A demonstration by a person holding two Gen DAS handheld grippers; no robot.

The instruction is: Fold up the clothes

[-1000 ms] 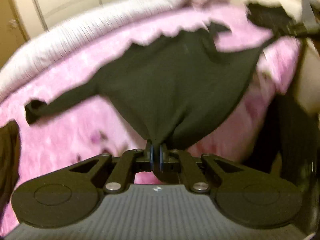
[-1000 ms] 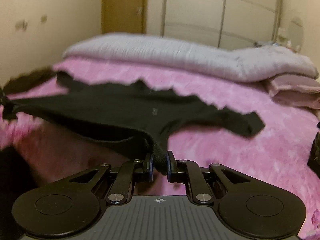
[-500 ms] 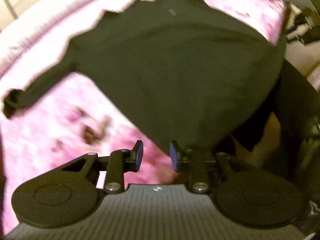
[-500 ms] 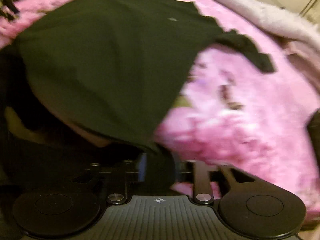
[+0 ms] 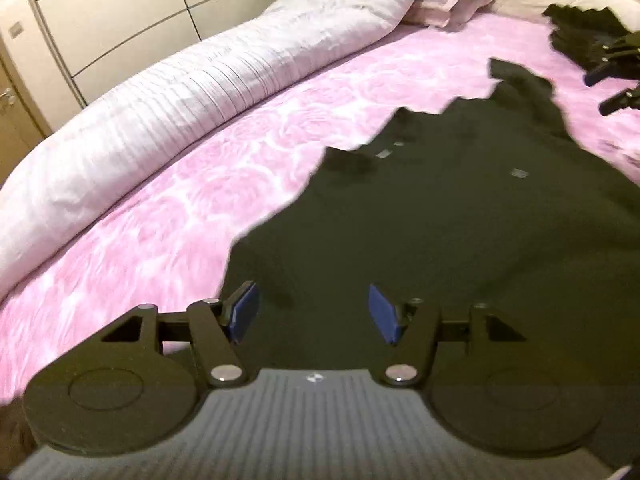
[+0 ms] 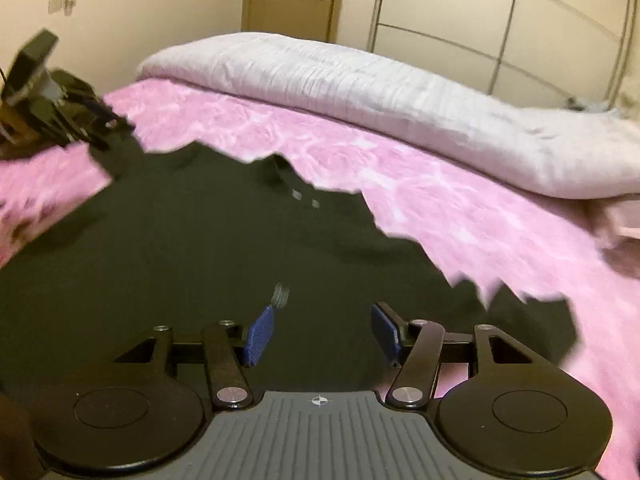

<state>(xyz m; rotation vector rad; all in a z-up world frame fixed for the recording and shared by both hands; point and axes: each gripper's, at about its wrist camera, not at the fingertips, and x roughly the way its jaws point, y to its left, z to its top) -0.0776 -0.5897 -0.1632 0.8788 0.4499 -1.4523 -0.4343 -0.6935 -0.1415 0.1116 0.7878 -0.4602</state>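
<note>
Looking along the left gripper, whose blue pads stood wide apart and held nothing, the left wrist view showed the black garment spread flat on the pink bedspread, directly ahead and running away to the right, its near hem hidden below the tool. Far right, the right gripper was cut off. In the right wrist view, that gripper also stood parted and empty above the cloth, a sleeve trailing right; edges were blurred.
</note>
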